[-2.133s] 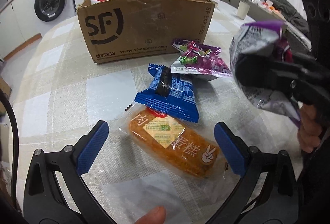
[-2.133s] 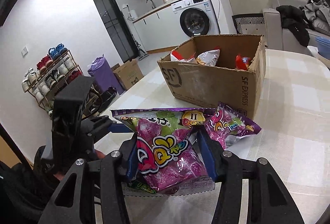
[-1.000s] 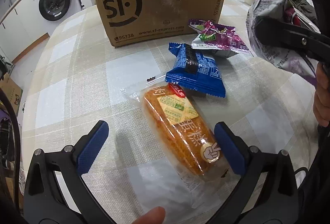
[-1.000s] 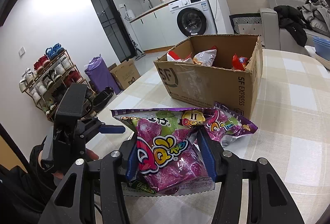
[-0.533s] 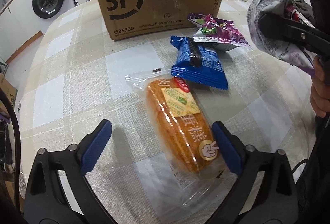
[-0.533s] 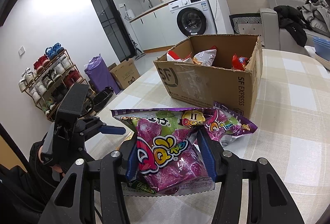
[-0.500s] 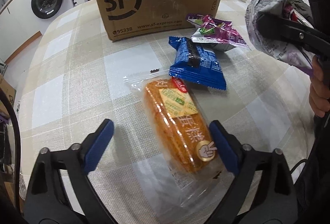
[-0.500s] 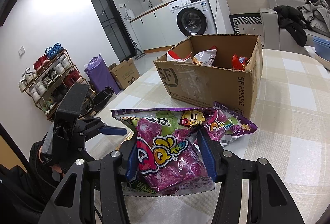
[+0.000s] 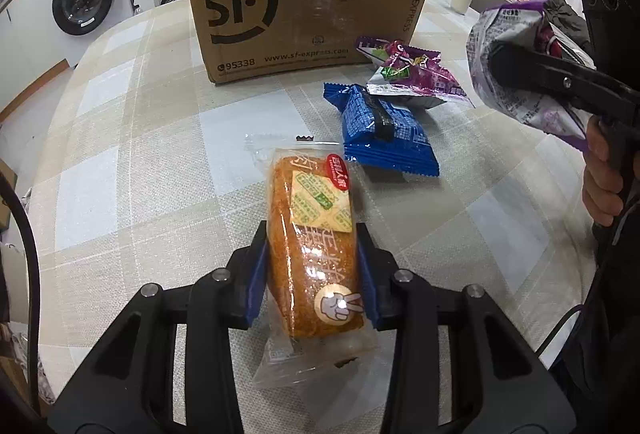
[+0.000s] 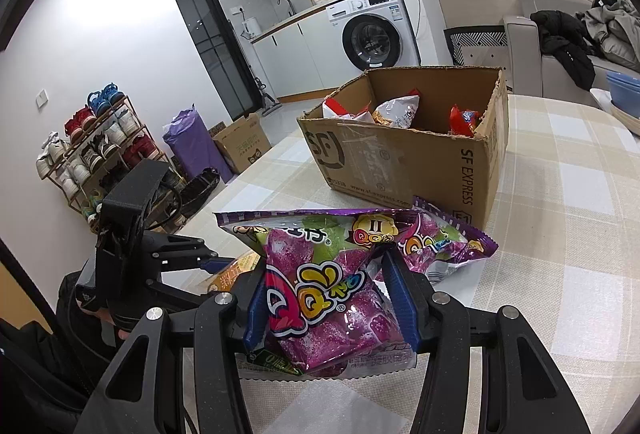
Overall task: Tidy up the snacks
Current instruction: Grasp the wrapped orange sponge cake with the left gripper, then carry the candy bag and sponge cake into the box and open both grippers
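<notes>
While the right gripper [image 10: 326,298] holds a purple candy bag [image 10: 332,290] clamped above the table [image 9: 132,138], the left gripper [image 9: 312,270], jaws just closed, pinches the wrapped cake [image 9: 312,242] near the table's front edge, w/ cardboard box [image 9: 304,18] far behind.

A washing machine [image 10: 372,34] stands under the kitchen counter [image 10: 288,20] — beside it a dark door [image 10: 212,38]. A shoe rack [image 10: 92,150], purple bag [image 10: 192,146] and small floor carton [image 10: 242,142] line the wall; clothes [image 10: 568,46] heap the sofa [image 10: 524,46].
</notes>
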### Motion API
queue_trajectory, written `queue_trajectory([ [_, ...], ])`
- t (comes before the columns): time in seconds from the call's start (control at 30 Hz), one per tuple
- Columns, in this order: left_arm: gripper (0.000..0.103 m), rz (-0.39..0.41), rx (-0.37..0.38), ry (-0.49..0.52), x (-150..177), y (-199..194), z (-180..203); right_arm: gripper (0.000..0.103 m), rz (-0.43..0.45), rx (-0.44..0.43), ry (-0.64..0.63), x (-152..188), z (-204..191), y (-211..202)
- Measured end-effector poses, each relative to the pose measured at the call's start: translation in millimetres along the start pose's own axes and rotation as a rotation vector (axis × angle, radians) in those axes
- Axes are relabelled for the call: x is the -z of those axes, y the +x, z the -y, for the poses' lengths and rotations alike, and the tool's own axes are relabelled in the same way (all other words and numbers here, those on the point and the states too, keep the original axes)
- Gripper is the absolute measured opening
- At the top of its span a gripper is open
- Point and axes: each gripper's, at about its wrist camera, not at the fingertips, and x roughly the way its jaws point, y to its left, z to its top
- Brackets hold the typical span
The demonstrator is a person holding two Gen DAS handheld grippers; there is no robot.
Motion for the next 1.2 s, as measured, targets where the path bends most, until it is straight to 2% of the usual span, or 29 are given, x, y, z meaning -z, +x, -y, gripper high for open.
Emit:
queue_trajectory([
  [0.33,0.034,0.047,0.003,-0.032,0,-9,-12,0.053,0.023,0.008,0.012,0,5,-2],
  [0.7,0.034,0.156,-0.021,-0.157,-5,-33,-43,0.053,0.061,0.026,0.029,-1,8,-12],
  [0.97,0.034,0.286,-0.041,-0.137,-22,-65,-22,0.053,0.108,0.071,0.031,-5,10,-18],
  [1.2,0.034,0.337,-0.05,-0.108,-41,-75,-5,0.053,0.162,0.099,0.053,-12,15,-25],
])
